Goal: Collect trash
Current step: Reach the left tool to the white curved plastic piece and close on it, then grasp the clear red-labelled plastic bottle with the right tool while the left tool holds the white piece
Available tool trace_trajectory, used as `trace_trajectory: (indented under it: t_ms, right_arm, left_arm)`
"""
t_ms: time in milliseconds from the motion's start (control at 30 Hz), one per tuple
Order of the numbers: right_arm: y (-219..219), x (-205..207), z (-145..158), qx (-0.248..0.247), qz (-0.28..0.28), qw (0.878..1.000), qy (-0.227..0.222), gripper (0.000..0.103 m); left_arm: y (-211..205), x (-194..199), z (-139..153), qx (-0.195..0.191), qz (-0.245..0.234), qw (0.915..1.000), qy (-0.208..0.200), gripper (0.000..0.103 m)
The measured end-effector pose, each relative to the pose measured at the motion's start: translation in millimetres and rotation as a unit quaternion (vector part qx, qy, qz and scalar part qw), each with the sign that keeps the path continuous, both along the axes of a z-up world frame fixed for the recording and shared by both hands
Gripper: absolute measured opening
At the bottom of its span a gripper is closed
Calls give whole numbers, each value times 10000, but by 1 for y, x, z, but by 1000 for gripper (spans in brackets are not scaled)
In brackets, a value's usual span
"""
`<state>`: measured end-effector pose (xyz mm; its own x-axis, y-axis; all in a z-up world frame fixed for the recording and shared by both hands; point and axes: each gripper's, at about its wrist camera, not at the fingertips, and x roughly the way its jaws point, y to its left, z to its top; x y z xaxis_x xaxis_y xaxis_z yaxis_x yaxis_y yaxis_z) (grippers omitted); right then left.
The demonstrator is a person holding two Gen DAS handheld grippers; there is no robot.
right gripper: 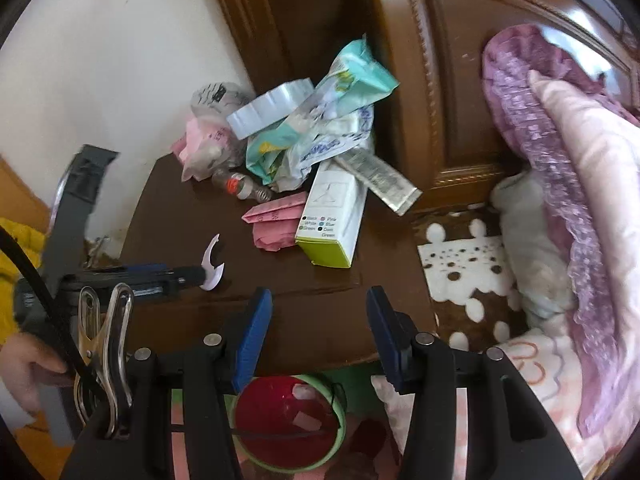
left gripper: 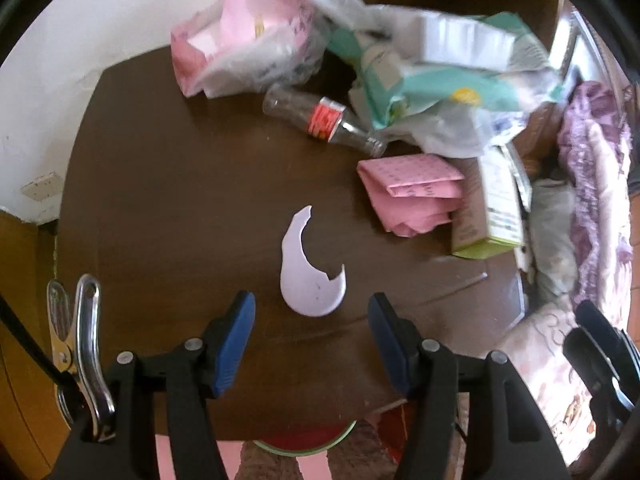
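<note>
A white curved paper scrap [left gripper: 308,272] lies on the dark brown table [left gripper: 168,200], just ahead of my open, empty left gripper [left gripper: 311,312]. It also shows in the right wrist view [right gripper: 213,266], touching the tip of the left gripper [right gripper: 192,276]. Behind it lie folded pink paper [left gripper: 412,192], an empty clear bottle with a red label [left gripper: 320,120], a white and green box [left gripper: 492,208] and a heap of plastic wrappers [left gripper: 432,64]. My right gripper [right gripper: 316,320] is open and empty above the table's front edge. The right gripper [left gripper: 600,356] appears at the right edge.
A red bin with a green rim [right gripper: 288,420] stands on the floor below the table's front edge, with paper bits inside. A bed with pink and purple bedding [right gripper: 560,200] and a wooden headboard [right gripper: 440,80] lies to the right. A white wall [left gripper: 80,60] is behind the table.
</note>
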<state>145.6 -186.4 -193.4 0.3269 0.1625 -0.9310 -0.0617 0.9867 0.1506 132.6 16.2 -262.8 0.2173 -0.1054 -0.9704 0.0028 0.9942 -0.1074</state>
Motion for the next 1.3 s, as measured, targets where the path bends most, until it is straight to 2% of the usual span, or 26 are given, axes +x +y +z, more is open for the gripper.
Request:
trace_trajectory:
  t_ms: [233, 433, 467, 533, 567, 733, 1000, 1167, 1300]
  right_arm:
    - [-1, 18, -17, 142, 317, 9993, 117, 50]
    - [1, 30, -23, 160, 463, 9987, 132, 50]
    - [2, 32, -24, 163, 483, 9986, 136, 50]
    - [5, 34, -25, 163, 526, 9984, 136, 50]
    - [7, 35, -26, 167, 543, 9983, 132, 50]
    - [21, 41, -31, 132, 683, 9975, 115, 50]
    - [54, 53, -46, -12, 855, 9963, 62, 51]
    - [80, 65, -60, -329, 1043, 9940, -38, 63]
    - [98, 74, -72, -840, 1240, 9885, -186, 65]
  left_arm:
    - [1, 6, -23, 164, 228, 9994, 179, 62]
    - [1, 10, -25, 273, 439, 9987, 40, 62]
    - [0, 10, -25, 308, 419, 9986, 10, 60]
    - [-4, 10, -25, 470, 343, 9983, -73, 44]
    - [-5, 9, -25, 538, 290, 9981, -106, 44]
    - [5, 1, -23, 284, 392, 9987, -146, 44]
    - [53, -25, -11, 12, 742, 9970, -225, 44]
    - [75, -34, -6, -108, 916, 9955, -210, 44]
    - [89, -42, -5, -188, 975, 9948, -225, 44]
